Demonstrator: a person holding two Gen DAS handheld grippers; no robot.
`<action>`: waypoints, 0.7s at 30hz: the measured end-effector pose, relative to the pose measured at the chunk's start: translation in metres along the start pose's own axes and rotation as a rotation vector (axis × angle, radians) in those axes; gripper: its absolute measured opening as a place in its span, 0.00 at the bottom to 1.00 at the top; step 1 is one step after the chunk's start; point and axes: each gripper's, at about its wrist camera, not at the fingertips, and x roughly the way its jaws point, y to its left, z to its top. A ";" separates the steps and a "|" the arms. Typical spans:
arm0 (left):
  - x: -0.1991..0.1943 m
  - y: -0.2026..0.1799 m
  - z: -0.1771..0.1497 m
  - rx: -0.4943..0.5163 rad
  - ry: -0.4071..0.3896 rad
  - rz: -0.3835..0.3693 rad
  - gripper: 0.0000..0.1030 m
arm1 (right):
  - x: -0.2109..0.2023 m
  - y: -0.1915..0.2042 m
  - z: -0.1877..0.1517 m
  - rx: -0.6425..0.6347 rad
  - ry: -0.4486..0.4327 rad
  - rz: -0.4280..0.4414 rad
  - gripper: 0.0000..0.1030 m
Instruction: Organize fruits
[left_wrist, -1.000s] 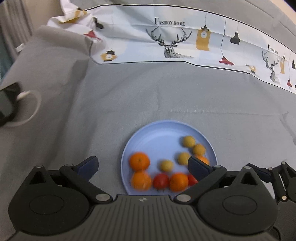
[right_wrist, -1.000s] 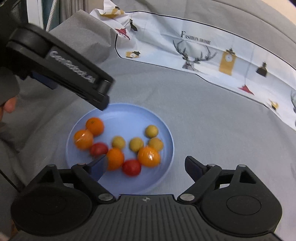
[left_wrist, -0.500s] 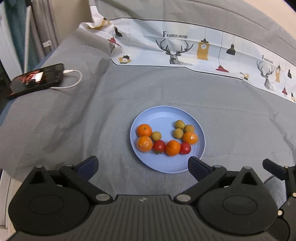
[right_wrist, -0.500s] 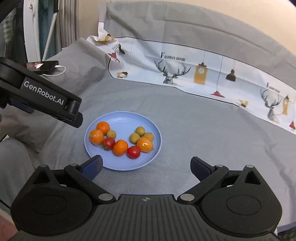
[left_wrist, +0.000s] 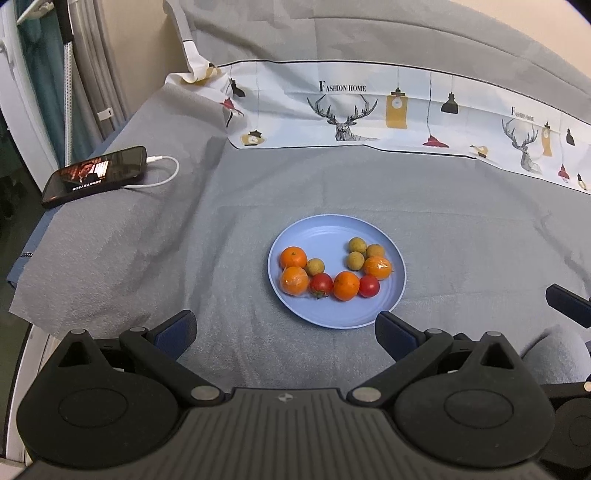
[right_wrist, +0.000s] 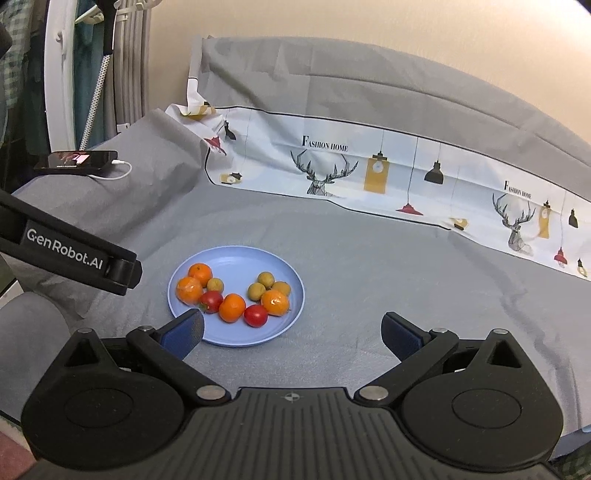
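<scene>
A light blue plate (left_wrist: 332, 314) (right_wrist: 236, 264) sits on the grey cloth and holds several fruits: oranges (left_wrist: 293, 257) (right_wrist: 200, 273), two red tomatoes (left_wrist: 320, 284) (right_wrist: 256, 315) and small yellow-green round fruits (left_wrist: 357, 244) (right_wrist: 265, 278). My left gripper (left_wrist: 286, 330) is open and empty, held back from the plate's near edge. My right gripper (right_wrist: 293, 332) is open and empty, near the plate's right front. The left gripper's arm (right_wrist: 74, 254) shows at the left of the right wrist view.
A phone (left_wrist: 94, 175) (right_wrist: 75, 160) on a white cable lies on the cloth at far left. A printed white cloth strip (left_wrist: 388, 110) (right_wrist: 369, 173) runs along the back. The bed's left edge drops off beside curtains (left_wrist: 85, 74).
Both grippers have pulled up and back from the plate, which now looks smaller and farther. The fruits have not moved. Both stay open.
</scene>
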 end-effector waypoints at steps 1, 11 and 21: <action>-0.001 0.000 0.000 -0.001 -0.002 0.000 1.00 | -0.002 0.001 -0.001 -0.003 -0.004 -0.001 0.99; -0.004 0.001 -0.001 -0.001 -0.010 0.022 1.00 | -0.008 0.002 0.002 -0.027 -0.025 -0.008 0.99; 0.006 0.006 -0.002 -0.039 0.035 0.034 1.00 | -0.008 0.004 0.001 -0.024 -0.023 -0.010 0.99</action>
